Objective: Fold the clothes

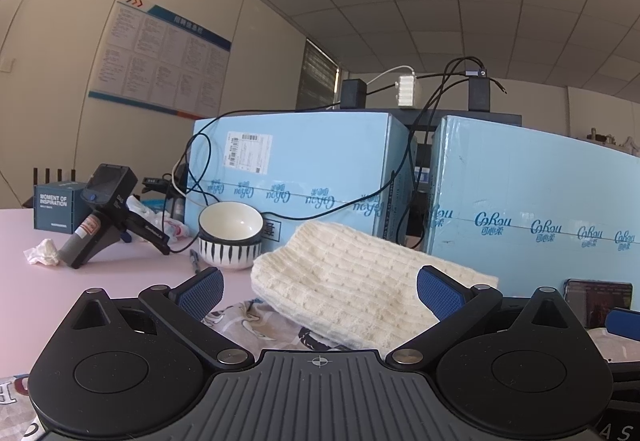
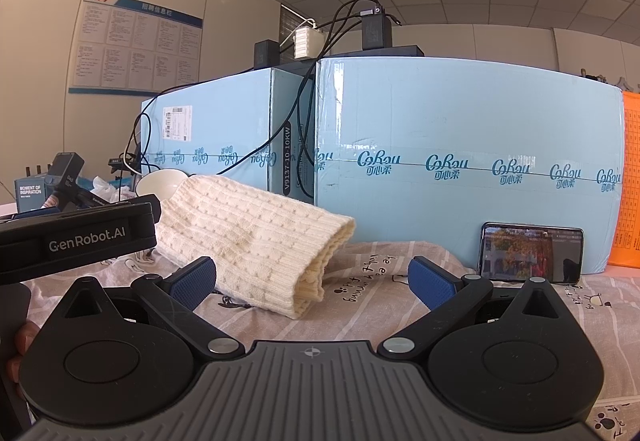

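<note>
On the tabletop (image 1: 120,273), a cream knitted garment (image 2: 256,237) lies folded over a printed grey cloth (image 2: 360,321) with paw prints and handwriting on it. Both grippers sit low in front of it. The left gripper (image 1: 320,293) has its blue-padded fingers (image 1: 200,291) spread wide with nothing between them; the knit lies just ahead in the gap, and contact cannot be judged. The right gripper (image 2: 312,281) is spread just as wide and empty, the folded ribbed edge of the knit lying just ahead, nearer its left finger. The left gripper's body, seen from the right wrist view, reads "GenRobot.AI". Behind the garment stand two light blue cartons (image 2: 460,161) printed repeatedly with "CoRou", one side marked "V9137-10-10KW". A phone (image 2: 532,253) leans against the right carton, screen lit. Further left stand a striped bowl (image 1: 230,237) and a dark blue box (image 1: 56,207) reading "MOMENT OF INSPIRATION".
</note>
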Demonstrator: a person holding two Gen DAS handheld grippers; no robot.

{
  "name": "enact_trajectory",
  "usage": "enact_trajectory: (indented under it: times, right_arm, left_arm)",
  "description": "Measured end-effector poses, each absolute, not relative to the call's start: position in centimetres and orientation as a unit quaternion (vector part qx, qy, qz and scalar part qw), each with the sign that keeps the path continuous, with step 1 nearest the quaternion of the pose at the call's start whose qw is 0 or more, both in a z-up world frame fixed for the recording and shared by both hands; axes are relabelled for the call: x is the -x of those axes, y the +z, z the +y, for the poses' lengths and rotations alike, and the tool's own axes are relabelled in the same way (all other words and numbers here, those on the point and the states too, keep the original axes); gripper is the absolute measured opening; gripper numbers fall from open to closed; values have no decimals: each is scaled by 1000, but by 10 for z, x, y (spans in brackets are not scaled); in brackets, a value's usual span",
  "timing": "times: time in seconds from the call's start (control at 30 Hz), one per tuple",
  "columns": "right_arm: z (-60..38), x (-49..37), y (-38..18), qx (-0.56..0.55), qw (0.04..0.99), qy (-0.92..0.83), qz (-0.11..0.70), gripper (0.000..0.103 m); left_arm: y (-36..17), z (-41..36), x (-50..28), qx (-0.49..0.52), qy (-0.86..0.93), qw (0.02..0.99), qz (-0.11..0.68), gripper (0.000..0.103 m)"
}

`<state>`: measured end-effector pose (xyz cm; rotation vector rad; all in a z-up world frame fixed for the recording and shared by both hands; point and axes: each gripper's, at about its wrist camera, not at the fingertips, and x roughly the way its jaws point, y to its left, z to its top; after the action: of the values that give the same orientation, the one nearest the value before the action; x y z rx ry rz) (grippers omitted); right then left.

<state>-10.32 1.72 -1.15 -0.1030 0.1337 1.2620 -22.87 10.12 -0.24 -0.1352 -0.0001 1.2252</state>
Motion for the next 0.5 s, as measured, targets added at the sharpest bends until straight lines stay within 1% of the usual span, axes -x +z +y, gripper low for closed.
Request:
enact_trajectory:
  times: [0.5]
  right_arm:
    - [17, 103, -11, 48, 804, 589, 63, 103]
  left_arm:
    - [-2, 102, 228, 65, 571, 818, 1, 103]
